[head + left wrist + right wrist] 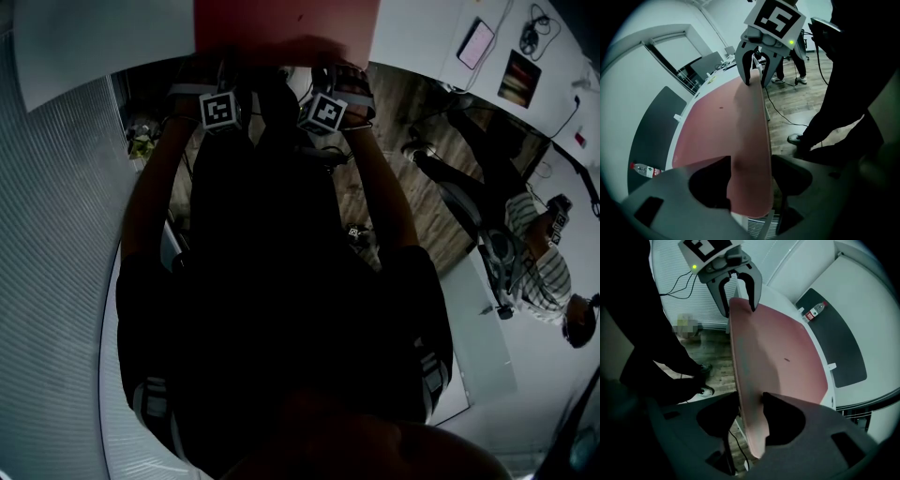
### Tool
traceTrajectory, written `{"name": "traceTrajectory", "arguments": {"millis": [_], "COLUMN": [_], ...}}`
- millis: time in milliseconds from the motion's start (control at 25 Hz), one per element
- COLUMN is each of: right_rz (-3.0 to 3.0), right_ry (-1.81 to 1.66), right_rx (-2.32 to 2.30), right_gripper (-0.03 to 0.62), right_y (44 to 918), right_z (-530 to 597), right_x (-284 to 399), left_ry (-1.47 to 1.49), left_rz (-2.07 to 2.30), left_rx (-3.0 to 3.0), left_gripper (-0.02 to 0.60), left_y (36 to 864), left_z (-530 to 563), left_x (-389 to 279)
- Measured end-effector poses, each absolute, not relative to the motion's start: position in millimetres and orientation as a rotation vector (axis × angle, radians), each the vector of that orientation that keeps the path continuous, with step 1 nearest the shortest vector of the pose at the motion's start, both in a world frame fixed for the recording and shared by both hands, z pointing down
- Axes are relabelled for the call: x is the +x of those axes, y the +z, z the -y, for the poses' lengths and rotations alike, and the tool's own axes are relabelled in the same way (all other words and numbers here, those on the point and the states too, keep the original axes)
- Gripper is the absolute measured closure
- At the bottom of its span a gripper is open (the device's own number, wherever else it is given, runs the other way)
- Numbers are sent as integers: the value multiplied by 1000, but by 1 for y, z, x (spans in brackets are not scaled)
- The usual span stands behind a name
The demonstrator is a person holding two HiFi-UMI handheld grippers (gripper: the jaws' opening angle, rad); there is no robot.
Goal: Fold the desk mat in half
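The pink desk mat lies on the white bench, its long axis along the bench's near edge. Both arms reach forward, tipped steeply down. The left gripper has wide jaws astride that edge. The right gripper straddles it with narrower, unclamped jaws.

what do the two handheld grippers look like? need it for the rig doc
Left gripper and right gripper match. Each has a grey body, two curved dark-grey jaws, a cube with black-and-white square markers on top, and a small green light beside it. The person wears dark clothing.
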State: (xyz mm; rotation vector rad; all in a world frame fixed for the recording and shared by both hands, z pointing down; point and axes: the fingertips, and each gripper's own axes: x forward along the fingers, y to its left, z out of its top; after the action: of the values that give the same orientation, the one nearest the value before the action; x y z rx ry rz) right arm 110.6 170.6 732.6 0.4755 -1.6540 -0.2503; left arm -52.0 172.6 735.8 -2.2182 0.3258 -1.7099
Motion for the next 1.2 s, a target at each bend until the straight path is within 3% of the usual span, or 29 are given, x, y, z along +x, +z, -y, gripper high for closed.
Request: {"name": "traceTrajectory", "arguments": {"millis": [280,560,680,960,1200], "right_rz": [1688,1742,1761,1790,1802], "right_ry": [-213,-143,-156,-154,-134], "right_rx": [478,501,496,489,456], "right_gripper": [560,582,582,582,583], "right_y": [721,709,703,679,661], "right_z": [-180,-177,-173,-164,-156], "right_x": [110,108,110,108,113], "left_ry": [-1702,-1705,-1688,-1657,-1610], "left_rz": [-290,-300,-291,-239,-284], "left_rx": [-2234,-2243,-2273,-2293,-2386], "left_gripper": [311,321,358,527,565], "left_y": [733,731,728,709,678], "left_z": [-175,-174,-175,-186,-175], "left_x": [-48,-47,-44,-42,-41]}}
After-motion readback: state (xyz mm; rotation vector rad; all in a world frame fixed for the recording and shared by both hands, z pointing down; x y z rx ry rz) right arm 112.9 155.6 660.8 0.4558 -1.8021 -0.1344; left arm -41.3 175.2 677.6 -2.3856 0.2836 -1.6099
